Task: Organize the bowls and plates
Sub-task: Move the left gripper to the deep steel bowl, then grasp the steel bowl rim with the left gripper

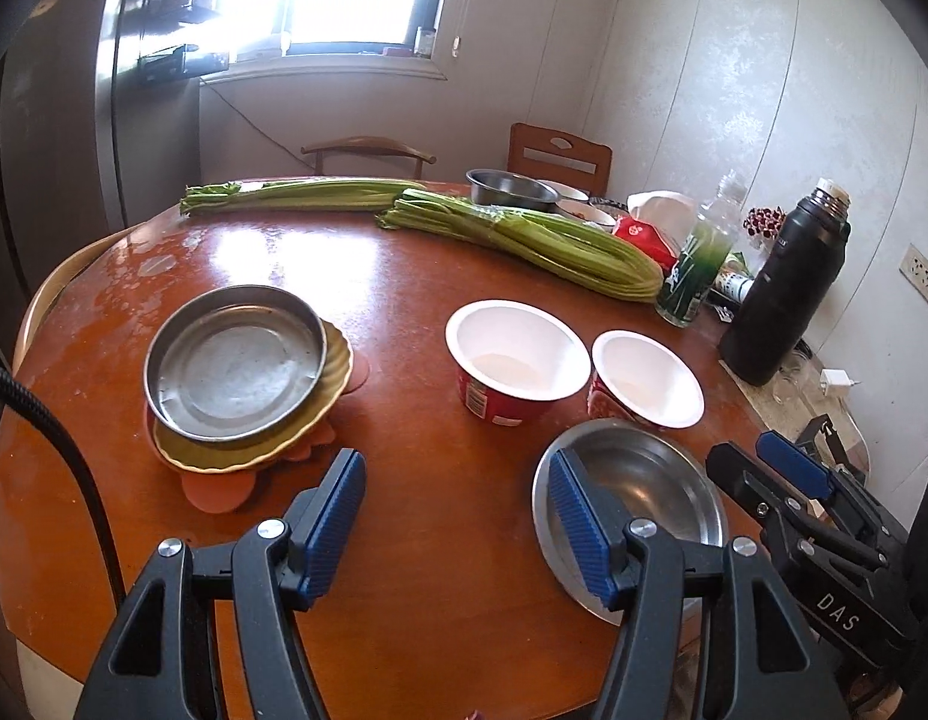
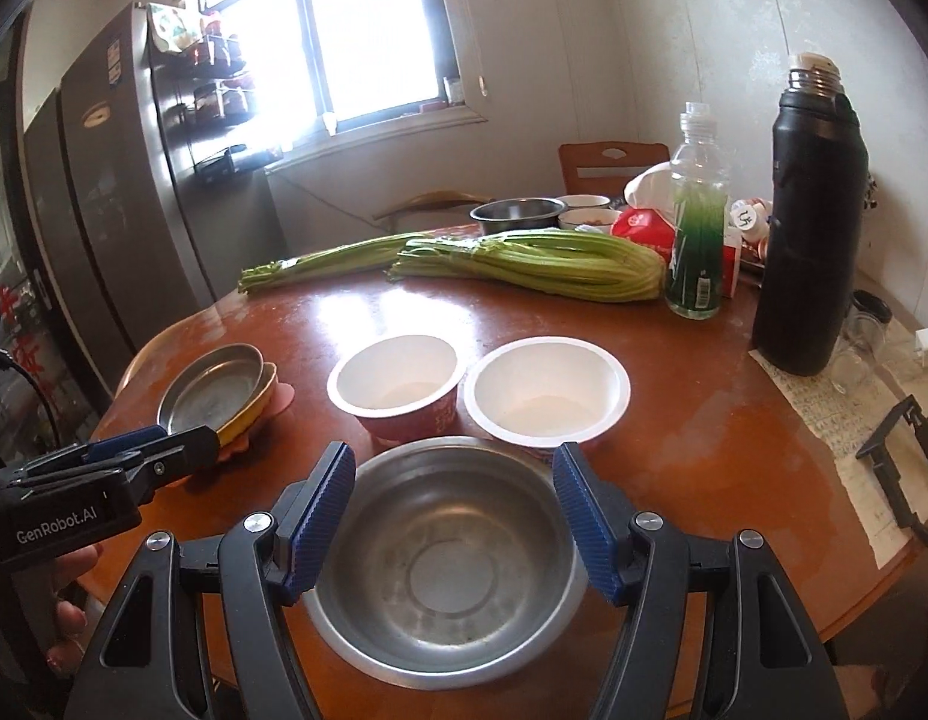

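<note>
Sitting near the front edge of the round wooden bench [image 2: 704, 432] is a steel bowl [image 2: 446, 570], empty and upright. The right claw [image 2: 452, 516] hovers just over it with its blue pads spread wide to either side of the rim, gripping nothing. Just behind the bowl stand two white-lined paper cups with red sides, the left cup [image 2: 398, 384] and the right cup [image 2: 545, 390], side by side and nearly touching each other.

Off to the left, a shallow steel plate [image 1: 236, 363] rests on a yellow scalloped plate [image 1: 335, 372], and both lie on an orange mat [image 1: 218, 489]. The left claw [image 1: 458, 501] hangs over bare wood between that stack and the steel bowl, its jaws also wide and empty.

Farther back lie two bundles of celery [image 1: 524, 237], a second steel bowl [image 1: 512, 187] with small ceramic bowls beside it, a clear bottle with a green label [image 2: 698, 228], a red packet [image 2: 644, 225] and a tall black thermos [image 2: 812, 222]. Wooden chairs [image 1: 560, 150] stand behind the bench, a steel refrigerator [image 2: 104, 180] at the left, under a bright window [image 2: 368, 24].
</note>
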`<state>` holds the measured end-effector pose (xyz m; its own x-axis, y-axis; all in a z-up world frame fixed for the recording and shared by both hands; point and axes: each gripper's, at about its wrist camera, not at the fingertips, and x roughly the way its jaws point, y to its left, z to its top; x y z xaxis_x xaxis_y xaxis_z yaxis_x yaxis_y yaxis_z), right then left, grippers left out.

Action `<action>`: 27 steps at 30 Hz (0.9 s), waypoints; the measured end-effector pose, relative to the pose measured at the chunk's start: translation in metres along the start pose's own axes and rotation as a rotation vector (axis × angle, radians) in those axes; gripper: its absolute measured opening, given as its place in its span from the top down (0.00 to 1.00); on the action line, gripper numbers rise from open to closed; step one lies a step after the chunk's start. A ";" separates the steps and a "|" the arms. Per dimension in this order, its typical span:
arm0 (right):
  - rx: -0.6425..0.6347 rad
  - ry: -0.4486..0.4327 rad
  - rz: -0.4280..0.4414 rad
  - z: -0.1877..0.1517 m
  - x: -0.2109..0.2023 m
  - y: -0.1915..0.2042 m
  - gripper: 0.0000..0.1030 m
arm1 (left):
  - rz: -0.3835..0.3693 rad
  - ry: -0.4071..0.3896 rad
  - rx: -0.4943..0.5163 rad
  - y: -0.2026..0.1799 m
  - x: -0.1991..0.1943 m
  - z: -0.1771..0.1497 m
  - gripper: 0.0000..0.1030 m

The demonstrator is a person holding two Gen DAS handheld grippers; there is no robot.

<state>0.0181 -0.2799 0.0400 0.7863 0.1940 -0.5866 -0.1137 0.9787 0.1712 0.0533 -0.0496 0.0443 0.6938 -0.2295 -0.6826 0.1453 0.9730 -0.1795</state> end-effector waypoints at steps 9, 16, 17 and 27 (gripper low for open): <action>0.005 0.063 -0.036 -0.017 0.005 -0.028 0.32 | -0.043 0.064 0.040 -0.029 0.024 -0.015 0.39; -0.002 0.129 -0.058 -0.031 0.020 -0.041 0.32 | -0.067 0.128 0.056 -0.044 0.049 -0.021 0.39; -0.006 0.138 -0.059 -0.033 0.023 -0.042 0.32 | -0.065 0.137 0.054 -0.045 0.052 -0.022 0.39; -0.044 0.182 -0.069 -0.043 0.042 -0.037 0.32 | -0.064 0.198 0.022 -0.040 0.082 -0.028 0.39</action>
<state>0.0291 -0.3051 -0.0249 0.6705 0.1318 -0.7301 -0.0934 0.9913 0.0931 0.0842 -0.1084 -0.0245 0.5309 -0.2888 -0.7967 0.2015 0.9562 -0.2124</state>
